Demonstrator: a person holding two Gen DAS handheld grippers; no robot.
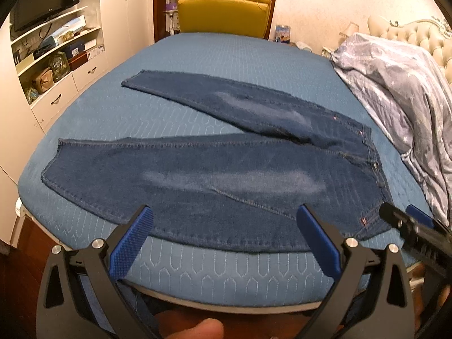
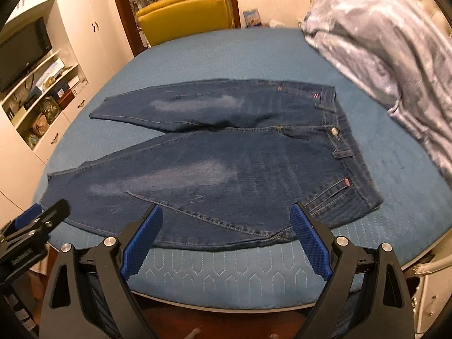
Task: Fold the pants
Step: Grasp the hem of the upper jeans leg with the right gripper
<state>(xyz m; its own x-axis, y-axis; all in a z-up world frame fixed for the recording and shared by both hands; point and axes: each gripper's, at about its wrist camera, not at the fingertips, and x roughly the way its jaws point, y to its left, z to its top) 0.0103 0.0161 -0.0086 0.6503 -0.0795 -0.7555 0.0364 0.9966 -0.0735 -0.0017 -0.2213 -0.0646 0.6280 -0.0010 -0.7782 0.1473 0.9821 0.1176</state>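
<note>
Dark blue jeans lie flat on the blue quilted bed, waistband to the right, both legs spread apart to the left. They also show in the right wrist view. My left gripper is open, empty, hovering over the near leg's front edge. My right gripper is open, empty, over the near hip and thigh by the front edge. The right gripper's tip shows in the left wrist view near the waistband corner. The left gripper shows in the right wrist view near the near leg's hem.
A crumpled pale blue star-print duvet lies on the bed's right side. A yellow chair stands behind the bed. White shelves with a TV stand to the left. The bed's front edge is right below my fingers.
</note>
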